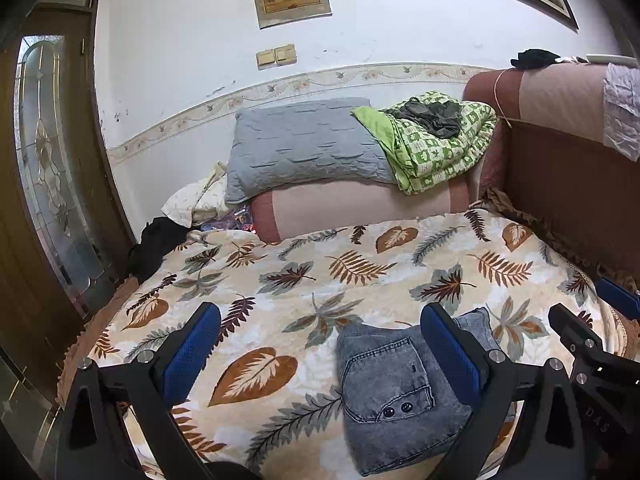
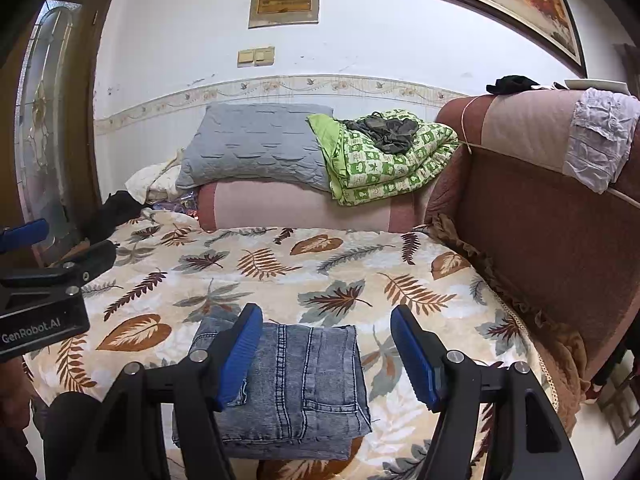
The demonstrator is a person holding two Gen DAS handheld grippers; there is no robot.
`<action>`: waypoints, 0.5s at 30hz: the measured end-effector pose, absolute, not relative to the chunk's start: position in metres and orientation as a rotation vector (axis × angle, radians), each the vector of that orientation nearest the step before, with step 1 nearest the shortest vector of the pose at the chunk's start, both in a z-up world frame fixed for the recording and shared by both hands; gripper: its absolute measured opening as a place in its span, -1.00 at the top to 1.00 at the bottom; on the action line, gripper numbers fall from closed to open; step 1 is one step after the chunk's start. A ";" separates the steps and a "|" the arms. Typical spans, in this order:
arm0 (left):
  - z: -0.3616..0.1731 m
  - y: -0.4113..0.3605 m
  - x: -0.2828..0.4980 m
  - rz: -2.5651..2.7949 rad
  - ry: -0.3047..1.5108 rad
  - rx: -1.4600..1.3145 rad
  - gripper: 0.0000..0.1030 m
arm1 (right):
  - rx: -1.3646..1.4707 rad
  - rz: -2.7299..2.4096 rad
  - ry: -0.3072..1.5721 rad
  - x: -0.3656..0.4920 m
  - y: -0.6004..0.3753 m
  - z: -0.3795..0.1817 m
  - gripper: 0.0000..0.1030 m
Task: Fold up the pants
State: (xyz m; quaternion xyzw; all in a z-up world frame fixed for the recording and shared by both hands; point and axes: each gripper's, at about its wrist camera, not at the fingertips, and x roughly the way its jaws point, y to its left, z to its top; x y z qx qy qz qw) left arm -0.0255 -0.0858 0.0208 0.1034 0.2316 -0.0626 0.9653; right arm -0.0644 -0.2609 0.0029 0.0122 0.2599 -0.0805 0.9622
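Denim, faded grey-blue and washed, makes up the pants [image 1: 396,392], which in the left wrist view lie folded into a compact thick packet on the leaf-printed blanket [image 1: 280,280], a back pocket with two dark rivets facing up. The left gripper [image 1: 320,344] hangs above the blanket with its jaws spread wide and nothing between them; one blue pad stands over bare blanket, the other over the packet's far edge, and I cannot tell whether that pad brushes the cloth. At the right edge of this view the other tool's dark frame pokes in. In the right wrist view the pants [image 2: 292,384] show stacked layers with stitched seams running lengthwise and a neat folded edge toward the sofa back [image 2: 560,240]. The right gripper [image 2: 326,354] is released too, its jaws parted around the packet's far end without pinching it, one pad over the denim, the other over blanket. Judging by the look, this cloth is fairly heavy and stiff for fabric, rough enough not to slip, not fragile, yet the layers would slide apart if lifted by the top ply alone. A safer hold would likely be at the folded edge, pinching every layer together, one tool at each end.
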 end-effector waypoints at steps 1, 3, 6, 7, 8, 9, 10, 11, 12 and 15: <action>0.021 -0.086 -0.025 -0.124 0.468 0.205 -0.94 | 0.024 -0.159 0.523 -0.065 -0.260 0.003 -0.37; 0.022 -0.086 -0.025 -0.120 0.464 0.201 -0.94 | 0.021 -0.153 0.516 -0.066 -0.259 0.005 -0.37; 0.022 -0.085 -0.026 -0.120 0.465 0.201 -0.94 | 0.014 -0.154 0.519 -0.064 -0.257 0.004 -0.37; 0.022 -0.086 -0.026 -0.118 0.463 0.201 -0.94 | 0.014 -0.154 0.522 -0.064 -0.257 0.004 -0.37; 0.022 -0.086 -0.026 -0.117 0.462 0.201 -0.94 | 0.015 -0.154 0.528 -0.063 -0.257 0.003 -0.37; 0.022 -0.085 -0.026 -0.114 0.460 0.202 -0.94 | 0.016 -0.153 0.531 -0.063 -0.257 0.002 -0.37; 0.022 -0.085 -0.026 -0.114 0.458 0.203 -0.94 | 0.018 -0.154 0.534 -0.062 -0.257 0.001 -0.37; 0.021 -0.085 -0.026 -0.114 0.458 0.203 -0.94 | 0.019 -0.154 0.536 -0.062 -0.257 0.000 -0.37; 0.021 -0.085 -0.027 -0.112 0.460 0.204 -0.94 | 0.020 -0.155 0.539 -0.062 -0.258 -0.001 -0.37; 0.020 -0.085 -0.027 -0.116 0.462 0.209 -0.94 | 0.021 -0.157 0.541 -0.061 -0.259 -0.002 -0.37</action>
